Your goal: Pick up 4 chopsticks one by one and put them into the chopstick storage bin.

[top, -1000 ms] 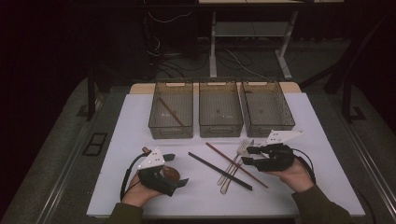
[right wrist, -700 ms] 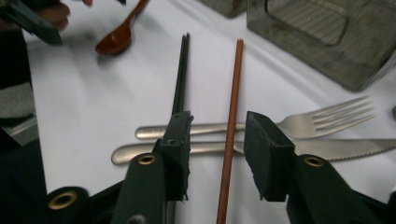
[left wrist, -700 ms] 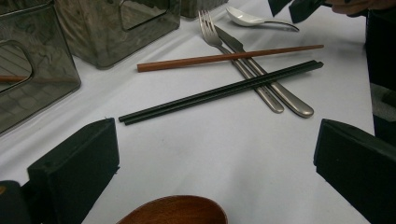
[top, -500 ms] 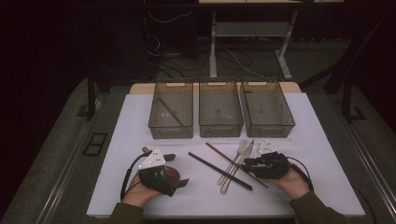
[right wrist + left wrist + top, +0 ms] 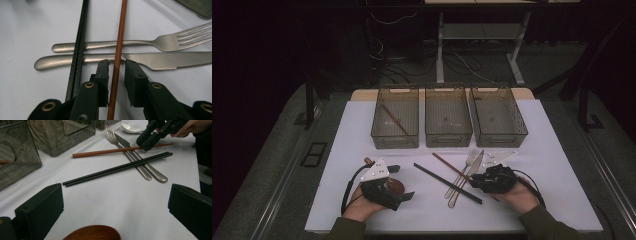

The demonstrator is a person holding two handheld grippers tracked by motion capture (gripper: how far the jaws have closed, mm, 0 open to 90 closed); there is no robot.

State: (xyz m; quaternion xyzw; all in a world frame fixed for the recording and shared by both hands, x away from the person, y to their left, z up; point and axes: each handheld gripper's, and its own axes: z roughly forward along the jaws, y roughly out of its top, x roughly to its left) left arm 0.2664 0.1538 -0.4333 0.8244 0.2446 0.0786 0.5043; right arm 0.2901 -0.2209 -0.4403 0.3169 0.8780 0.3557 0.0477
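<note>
Right gripper (image 5: 117, 68) has dropped onto the brown chopstick (image 5: 118, 47), jaws slightly apart and straddling it, not clamped; fork (image 5: 140, 43) and knife (image 5: 160, 60) lie just ahead. Left gripper (image 5: 113, 206) sits wide open; wooden spoon (image 5: 93, 233) beneath it.

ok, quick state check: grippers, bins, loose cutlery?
right gripper: open, jaws straddling the brown chopstick
left gripper: open, holding nothing
left bin: holds one brown chopstick
middle bin: looks empty
right bin: looks empty
black chopsticks: lying across fork and knife
</note>
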